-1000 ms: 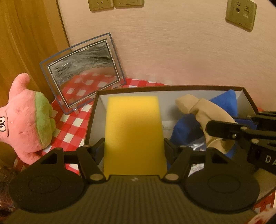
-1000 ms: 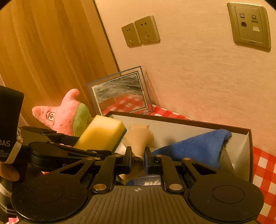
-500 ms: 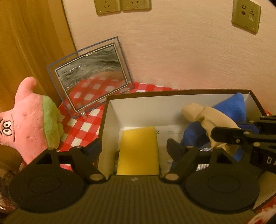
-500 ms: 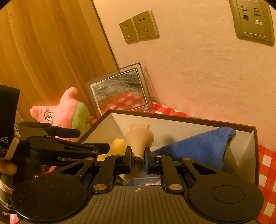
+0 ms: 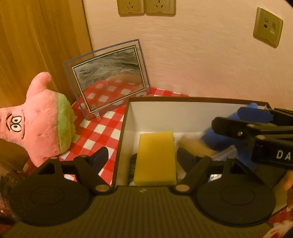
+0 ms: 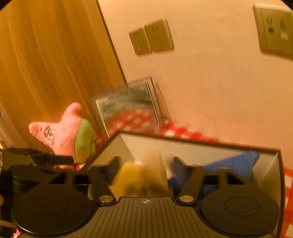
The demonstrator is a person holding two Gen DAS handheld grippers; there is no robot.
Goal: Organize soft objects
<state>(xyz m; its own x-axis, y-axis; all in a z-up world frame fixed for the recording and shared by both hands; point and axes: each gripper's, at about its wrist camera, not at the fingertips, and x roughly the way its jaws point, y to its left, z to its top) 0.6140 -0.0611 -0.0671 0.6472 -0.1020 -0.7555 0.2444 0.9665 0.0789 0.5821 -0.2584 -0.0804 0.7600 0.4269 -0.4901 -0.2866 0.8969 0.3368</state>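
A yellow sponge (image 5: 155,157) lies flat on the floor of the white, brown-rimmed box (image 5: 183,99). My left gripper (image 5: 142,154) stands open above its near end, with the pads clear of it. My right gripper (image 6: 145,162) hangs over the box and its jaws are opening. A blurred beige soft item (image 6: 152,164) is between them with no pad pressing on it. In the left wrist view that beige item (image 5: 196,146) lies in the box beside a blue cloth (image 5: 216,139), under my right gripper (image 5: 236,119).
A pink and green star plush (image 5: 42,124) sits on the red checked cloth (image 5: 95,128) left of the box. A glass picture frame (image 5: 109,80) leans against the wall behind it. A wooden panel stands at the left, and wall sockets (image 5: 146,7) are above.
My left gripper let go of the yellow sponge, which dropped into the box, and then drew back. My right gripper opened, and the beige item fell from it into the box.
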